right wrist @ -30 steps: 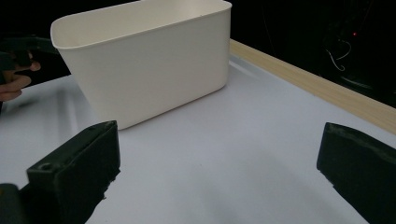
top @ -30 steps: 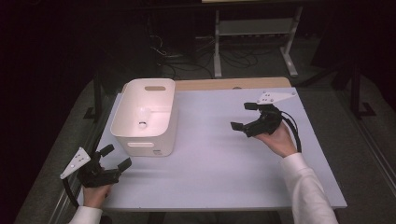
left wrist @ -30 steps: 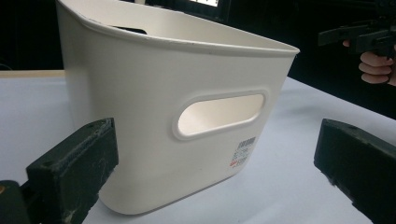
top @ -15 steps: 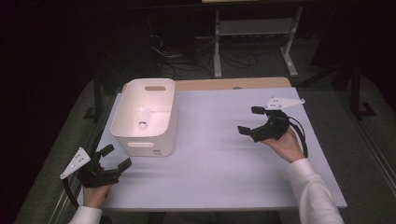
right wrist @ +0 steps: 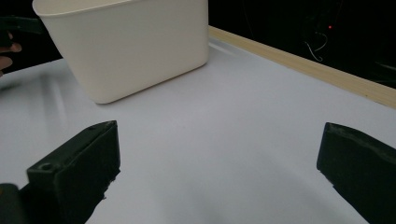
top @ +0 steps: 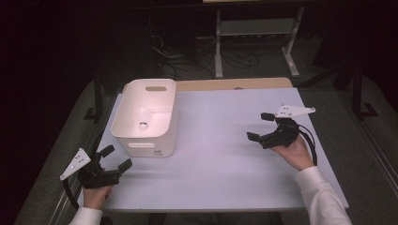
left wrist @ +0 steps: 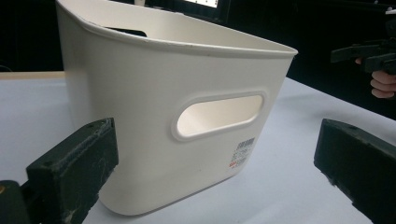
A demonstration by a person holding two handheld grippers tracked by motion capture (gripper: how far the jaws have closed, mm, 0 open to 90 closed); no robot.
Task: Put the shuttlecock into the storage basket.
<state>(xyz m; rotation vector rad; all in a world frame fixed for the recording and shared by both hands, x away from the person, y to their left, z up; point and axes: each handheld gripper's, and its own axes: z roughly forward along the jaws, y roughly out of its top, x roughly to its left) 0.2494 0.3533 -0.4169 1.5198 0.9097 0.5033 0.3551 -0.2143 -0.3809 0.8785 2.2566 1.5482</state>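
A white plastic bin [top: 145,117] with handle slots stands on the left half of the white table [top: 216,159]; a small pale round spot [top: 143,124] shows on its floor. My left gripper [top: 117,157] rests open at the near left corner, a short way in front of the bin. In the left gripper view the bin [left wrist: 187,93] stands close ahead of that gripper [left wrist: 215,182], whose jaws are wide apart with nothing in them. My right gripper [top: 259,126] is held open over the table's right side, empty. From the right gripper view [right wrist: 215,158] the bin [right wrist: 130,42] stands farther off.
A wooden strip [top: 230,85] runs along the table's far edge. Behind it stand a metal rack [top: 253,28] and floor cables [top: 173,51]. The right hand's gripper [left wrist: 369,51] appears at the far right of the left gripper view.
My right gripper has drifted to the right and a little nearer the person, still open. The left gripper and the bin have not moved.
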